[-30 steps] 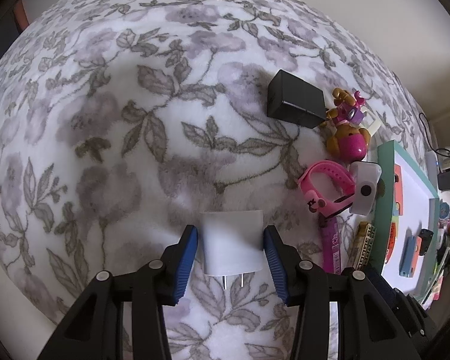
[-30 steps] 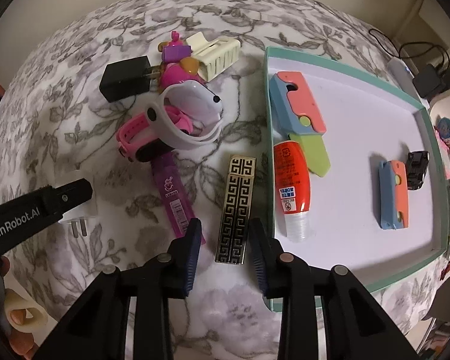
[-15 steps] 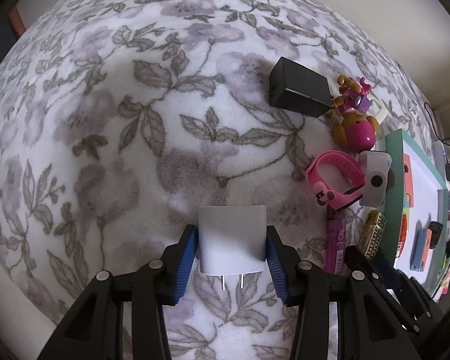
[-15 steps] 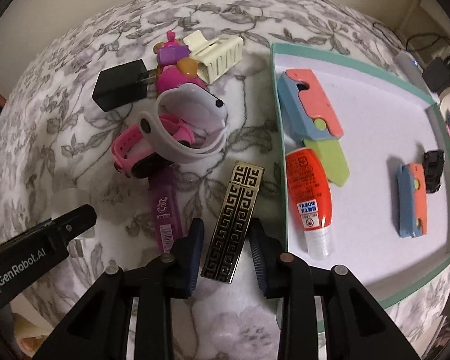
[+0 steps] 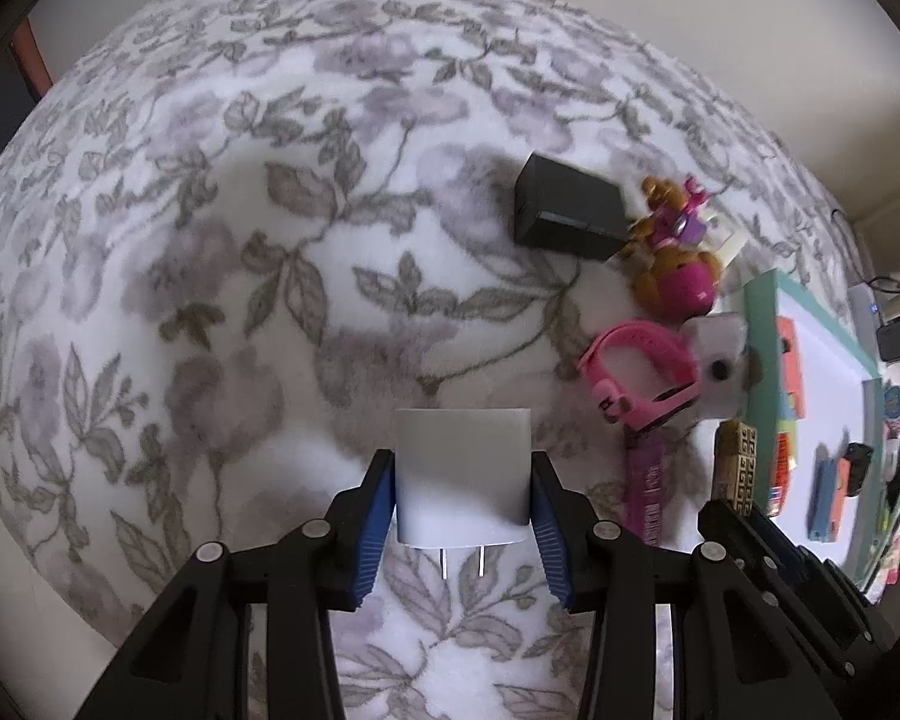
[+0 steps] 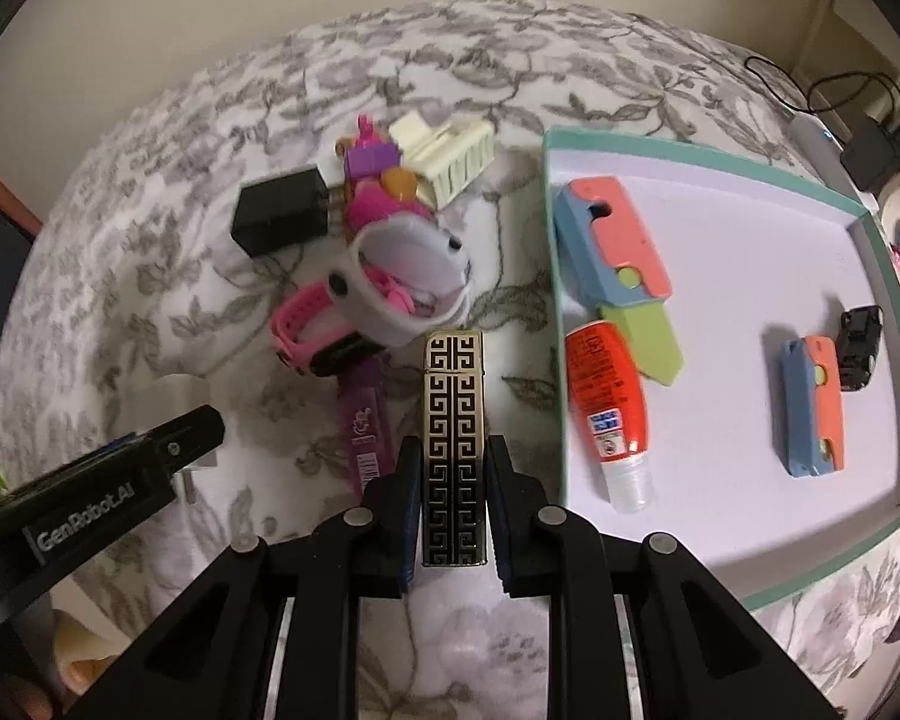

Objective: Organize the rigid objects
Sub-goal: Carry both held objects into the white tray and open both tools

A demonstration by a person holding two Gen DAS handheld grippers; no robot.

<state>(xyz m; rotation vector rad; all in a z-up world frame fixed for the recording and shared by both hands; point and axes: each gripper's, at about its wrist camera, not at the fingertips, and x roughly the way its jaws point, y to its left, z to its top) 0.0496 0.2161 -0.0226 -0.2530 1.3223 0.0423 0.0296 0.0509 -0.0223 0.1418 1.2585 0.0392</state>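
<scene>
White plastic, matte and square-bodied with rounded corners, was noted for the charger plug point(image 5: 462, 474); two metal prongs pointed back toward the camera. It was clamped between the blue ribbed pads of the left hand-held gripper point(image 5: 463, 501), over the floral fleece-covered surface point(image 5: 210, 240). Whether the plug rested on the fabric or was raised off it could not be told.

The gold-and-black lighter point(image 6: 453, 444), a slim rectangular bar with a Greek-key pattern and a seam near its far end, was gripped at its near half by the right hand-held gripper point(image 6: 453, 498), jaws narrowed against both long sides. It lay just beside the left wall of the teal-rimmed tray point(image 6: 555, 324), outside it.

Recorded inside the tray: a large blue-and-coral folding knife toy point(image 6: 615, 240) with a lime blade extended, an orange tube point(image 6: 609, 396) with a clear cap touching that blade, a smaller blue-and-coral folding toy point(image 6: 810, 408), and a small black toy car point(image 6: 859, 348) just beside it.

Recorded on the fabric, clustered near the lighter: a purple stick point(image 6: 363, 420), a pink watch point(image 6: 306, 342), a white band point(image 6: 408, 282) overlapping the watch, a pink-and-purple toy figure point(image 6: 378, 192), a cream hair claw point(image 6: 450, 153), and a black adapter point(image 6: 279, 216).
</scene>
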